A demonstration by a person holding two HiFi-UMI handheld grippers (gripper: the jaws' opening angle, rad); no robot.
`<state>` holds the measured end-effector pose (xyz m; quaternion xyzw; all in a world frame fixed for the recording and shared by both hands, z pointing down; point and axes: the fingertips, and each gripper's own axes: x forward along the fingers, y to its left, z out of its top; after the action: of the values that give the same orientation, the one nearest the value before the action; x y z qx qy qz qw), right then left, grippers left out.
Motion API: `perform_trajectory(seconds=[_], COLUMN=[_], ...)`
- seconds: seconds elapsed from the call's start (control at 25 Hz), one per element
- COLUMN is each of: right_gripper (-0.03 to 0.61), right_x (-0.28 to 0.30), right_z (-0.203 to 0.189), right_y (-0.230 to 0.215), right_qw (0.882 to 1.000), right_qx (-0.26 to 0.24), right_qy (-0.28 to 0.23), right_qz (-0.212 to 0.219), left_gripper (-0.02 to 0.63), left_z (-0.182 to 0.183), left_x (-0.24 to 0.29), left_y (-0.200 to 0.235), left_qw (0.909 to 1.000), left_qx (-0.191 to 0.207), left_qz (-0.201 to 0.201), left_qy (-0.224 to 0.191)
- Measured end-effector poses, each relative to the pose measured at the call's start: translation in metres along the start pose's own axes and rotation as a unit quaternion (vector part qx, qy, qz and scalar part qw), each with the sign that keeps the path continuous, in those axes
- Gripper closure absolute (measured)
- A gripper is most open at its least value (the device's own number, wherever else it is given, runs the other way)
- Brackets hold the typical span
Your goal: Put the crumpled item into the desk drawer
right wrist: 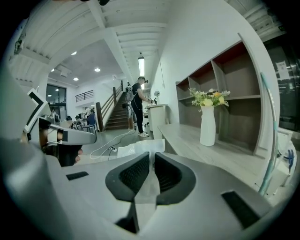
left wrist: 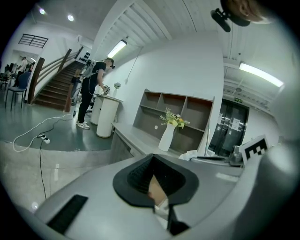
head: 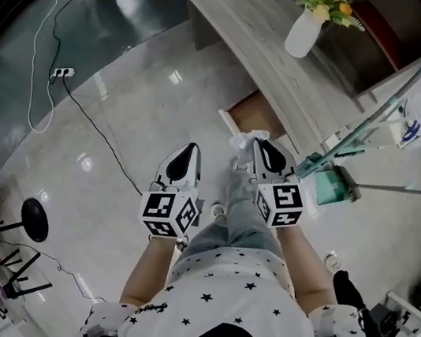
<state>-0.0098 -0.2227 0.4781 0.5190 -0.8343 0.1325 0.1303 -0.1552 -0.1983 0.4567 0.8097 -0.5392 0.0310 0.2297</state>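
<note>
Crumpled white paper (right wrist: 136,149) clamped in the right gripper (right wrist: 150,157), jaws squeezed together on it, a loose wad poking out past the tips. In the head view, paper held up in the air just short of the open drawer (head: 253,115), right beside its front edge, not inside it yet. Can't tell whether touching the edge or just close. Drawer standing open under the grey desk (head: 277,55), brown inside showing.

Right forearm (head: 301,271) stretched forward, gripper aimed toward drawer and desk, marker cube (head: 280,203) turned up to the head camera.

Left gripper (left wrist: 153,158) closed up too, jaws meeting at the tips, nothing pinched between them. Parked next to the right one but a bit further back from the desk, well clear of the drawer, over shiny bare floor (head: 141,104). Left forearm (head: 146,273) pointing forward, roughly parallel with the right one.

White vase (head: 304,34) with flowers up on the desk top beyond the drawer, same vase straight ahead in both gripper views.
</note>
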Motion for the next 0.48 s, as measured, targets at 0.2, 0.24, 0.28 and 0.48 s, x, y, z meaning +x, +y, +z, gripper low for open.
perform_trajectory(seconds=[0.2, 0.24, 0.28, 0.48], right_gripper=[0.548, 0.548, 0.548, 0.548], right_x=[0.035, 0.041, 0.047, 0.074], right_z=[-0.019, -0.023, -0.028, -0.052], right_y=[-0.020, -0.024, -0.028, -0.044], right_qw=[1.000, 1.000, 0.999, 0.998], right_qx=[-0.006, -0.007, -0.007, -0.006], right_qy=[0.026, 0.031, 0.036, 0.062], right_qz=[0.002, 0.002, 0.001, -0.004], left_gripper=[0.601, 0.601, 0.601, 0.601], left_z=[-0.010, -0.012, -0.014, -0.028], left_x=[0.026, 0.031, 0.036, 0.057], left_y=[0.015, 0.018, 0.020, 0.028], left_qw=[0.9996, 0.9995, 0.9994, 0.9988], left_qx=[-0.010, -0.011, -0.011, -0.011], left_qz=[0.017, 0.019, 0.020, 0.020], left_qy=[0.018, 0.021, 0.025, 0.044])
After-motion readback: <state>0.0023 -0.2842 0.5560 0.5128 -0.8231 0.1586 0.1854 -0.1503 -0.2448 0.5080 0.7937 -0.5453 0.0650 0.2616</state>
